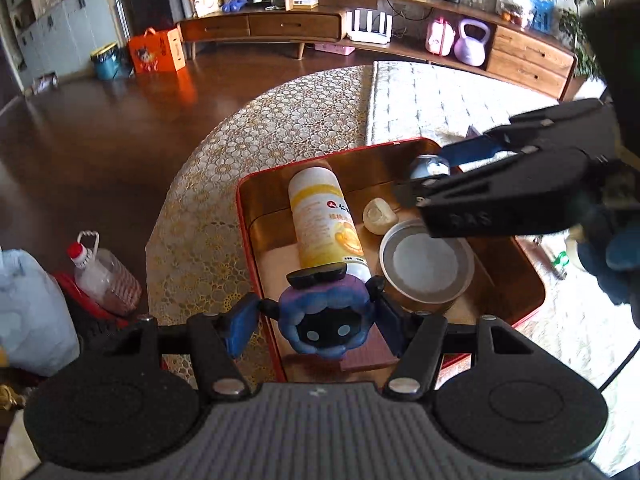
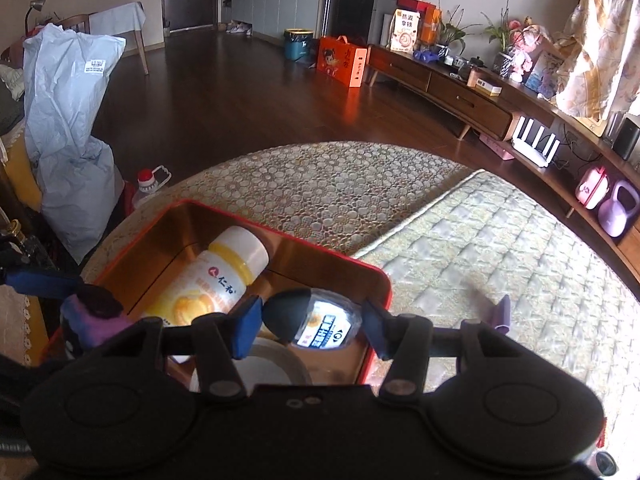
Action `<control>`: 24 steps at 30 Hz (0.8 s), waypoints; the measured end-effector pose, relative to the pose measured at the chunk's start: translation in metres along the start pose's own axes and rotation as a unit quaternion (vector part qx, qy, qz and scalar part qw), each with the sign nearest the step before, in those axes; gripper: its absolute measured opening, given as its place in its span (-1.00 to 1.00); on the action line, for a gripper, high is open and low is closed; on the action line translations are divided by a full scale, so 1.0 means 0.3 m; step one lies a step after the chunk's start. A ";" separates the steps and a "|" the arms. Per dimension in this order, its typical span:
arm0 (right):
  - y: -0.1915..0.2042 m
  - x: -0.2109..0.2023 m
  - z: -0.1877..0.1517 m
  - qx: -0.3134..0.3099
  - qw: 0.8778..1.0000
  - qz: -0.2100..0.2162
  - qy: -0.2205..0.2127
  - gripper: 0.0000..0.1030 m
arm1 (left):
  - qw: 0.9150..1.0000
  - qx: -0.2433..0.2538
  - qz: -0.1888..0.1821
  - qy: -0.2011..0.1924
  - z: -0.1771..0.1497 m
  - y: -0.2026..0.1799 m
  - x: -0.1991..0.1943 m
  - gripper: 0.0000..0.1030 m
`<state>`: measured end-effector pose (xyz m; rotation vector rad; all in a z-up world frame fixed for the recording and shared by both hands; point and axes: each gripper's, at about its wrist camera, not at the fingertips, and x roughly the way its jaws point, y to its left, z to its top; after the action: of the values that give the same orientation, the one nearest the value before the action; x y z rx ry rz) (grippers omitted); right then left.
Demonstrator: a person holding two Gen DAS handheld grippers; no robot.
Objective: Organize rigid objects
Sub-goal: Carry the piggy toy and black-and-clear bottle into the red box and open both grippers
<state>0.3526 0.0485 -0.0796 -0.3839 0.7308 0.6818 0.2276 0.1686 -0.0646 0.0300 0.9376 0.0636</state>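
Observation:
A red tray point(image 1: 256, 240) with a brown inside sits on the lace-covered round table point(image 1: 248, 128). In it lie a white and yellow bottle point(image 1: 324, 224), a round metal tin point(image 1: 426, 266), a small cream piece point(image 1: 378, 216) and a brown block point(image 1: 370, 354). My left gripper point(image 1: 318, 326) is shut on a purple and blue toy figure point(image 1: 326, 318) over the tray's near end. My right gripper point(image 2: 310, 322) is shut on a dark round container with a printed label point(image 2: 316, 320) above the tray's far corner point(image 2: 380, 280); it shows in the left wrist view point(image 1: 428, 166).
A quilted mat point(image 2: 500, 248) covers the right part of the table, with a small purple item point(image 2: 502, 312) on it. A plastic jug point(image 1: 104, 272) and a pale blue bag point(image 2: 68, 128) stand left of the table. A long wooden cabinet point(image 1: 400, 28) runs along the far wall.

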 end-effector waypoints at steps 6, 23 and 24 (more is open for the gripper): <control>0.008 0.028 -0.016 -0.003 1.000 0.007 0.007 0.05 | 0.999 0.023 0.022 -0.007 -0.003 -0.019 0.019 0.22; 0.002 -0.031 -0.048 0.017 1.000 0.022 -0.003 0.21 | 0.999 0.031 0.032 0.003 -0.025 -0.038 0.027 0.26; 0.001 -0.039 -0.051 0.018 1.000 0.023 -0.004 0.22 | 0.999 0.032 0.034 0.002 -0.026 -0.039 0.025 0.26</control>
<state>0.3386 0.0353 -0.0818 -0.3316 0.7451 0.7129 0.2262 0.1573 -0.0758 0.1210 0.9426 0.0961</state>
